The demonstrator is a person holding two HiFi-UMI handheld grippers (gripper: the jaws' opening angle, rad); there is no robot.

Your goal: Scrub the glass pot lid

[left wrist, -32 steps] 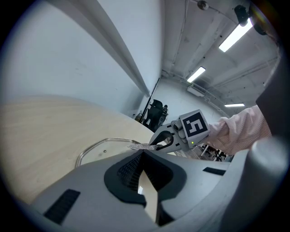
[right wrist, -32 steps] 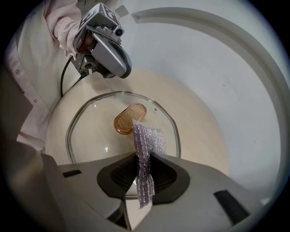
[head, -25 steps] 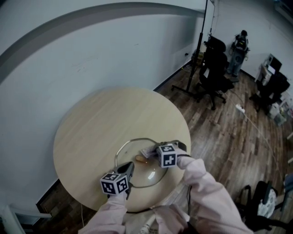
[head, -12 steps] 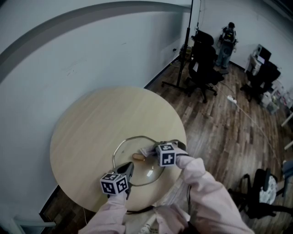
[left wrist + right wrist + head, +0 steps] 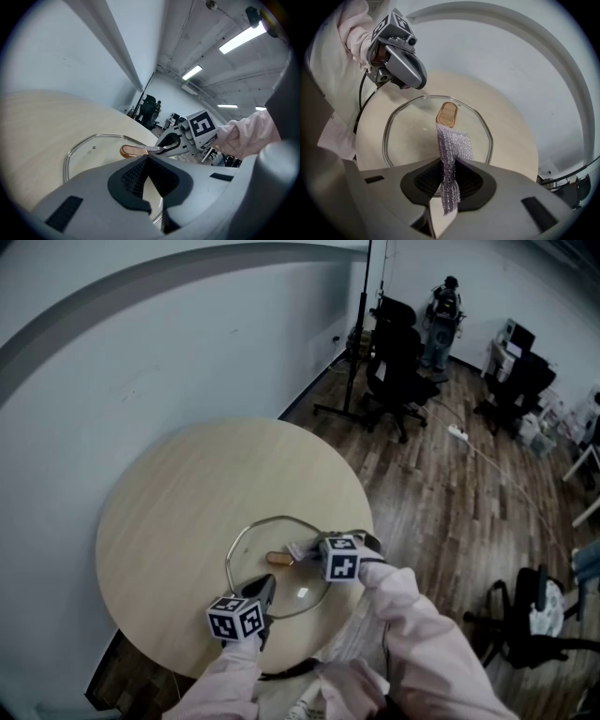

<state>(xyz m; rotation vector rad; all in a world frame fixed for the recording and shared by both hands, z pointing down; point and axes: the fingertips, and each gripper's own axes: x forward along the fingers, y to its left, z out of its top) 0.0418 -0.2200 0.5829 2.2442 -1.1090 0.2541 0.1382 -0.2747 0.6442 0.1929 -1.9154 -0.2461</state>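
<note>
Here, the left tool (image 5: 147, 160) has its jaws closed on the near rim of the glass pot lid (image 5: 246, 538), which lies flat on the round worktop (image 5: 173, 488). The right tool (image 5: 449, 169) pinches a silvery mesh scrubbing cloth (image 5: 453, 144), draped on the glass.

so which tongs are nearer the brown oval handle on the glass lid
Right. The right tongs hang their silver mesh cloth against the brown oval handle; the left tongs grip the rim of the round glass pot lid, farther off.
</note>
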